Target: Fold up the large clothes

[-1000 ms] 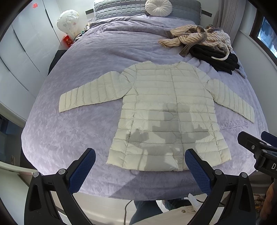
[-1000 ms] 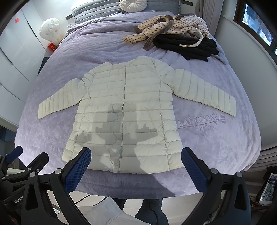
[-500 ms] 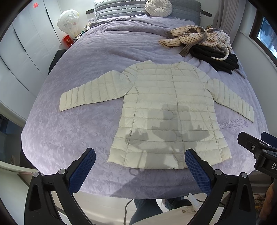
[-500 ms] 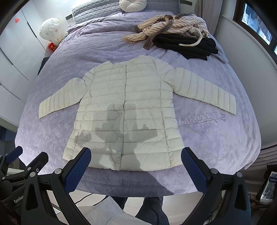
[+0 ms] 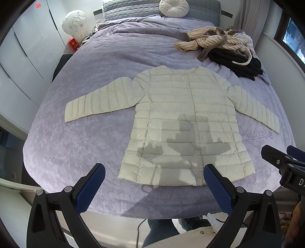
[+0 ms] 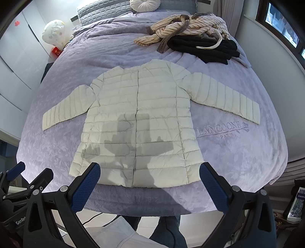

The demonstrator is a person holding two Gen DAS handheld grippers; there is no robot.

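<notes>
Cream quilted jacket (image 5: 183,122) lies flat, front up, on the lavender bedspread (image 5: 80,145) — both sleeves spread out to the sides, hem toward the bed's foot at 6 o'clock, collar at 12. Shadows of the tools fall across its lower half. Left tool (image 5: 154,187) hovers above the foot edge, fingers spread wide, holding nothing. Right tool (image 6: 150,185) likewise spread and empty, over the hem. At 1 o'clock from the jacket: a striped garment (image 6: 183,28) heaped on dark clothes (image 6: 205,49). Round white cushion (image 5: 173,7) at the headboard — 12 o'clock.
</notes>
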